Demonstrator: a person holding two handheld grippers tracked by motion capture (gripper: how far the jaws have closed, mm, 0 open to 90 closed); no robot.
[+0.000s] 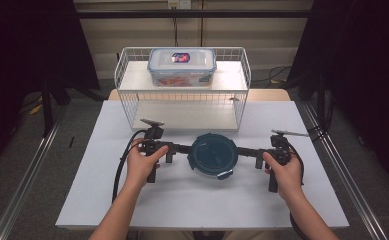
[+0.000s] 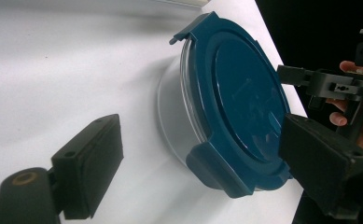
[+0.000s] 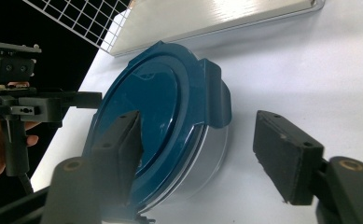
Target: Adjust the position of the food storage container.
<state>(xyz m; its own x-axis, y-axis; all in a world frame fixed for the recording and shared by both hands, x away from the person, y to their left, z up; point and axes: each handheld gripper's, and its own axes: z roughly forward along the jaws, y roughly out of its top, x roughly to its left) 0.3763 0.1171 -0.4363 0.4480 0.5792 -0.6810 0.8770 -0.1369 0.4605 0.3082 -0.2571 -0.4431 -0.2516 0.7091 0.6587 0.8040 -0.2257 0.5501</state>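
Blue-lidded round container sits between both grippers' spread jaws.

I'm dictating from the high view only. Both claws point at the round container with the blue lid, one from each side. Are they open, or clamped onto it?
Observer: The left claw is open. In its own view the pads sit wide apart, either side of the container.
Operator: And the right one?
Observer: The right claw is open too, with one pad in front of the lid and the other out beside the clear wall.
Operator: Is the lid latched?
Observer: The latch facing the right claw is folded down over the rim.
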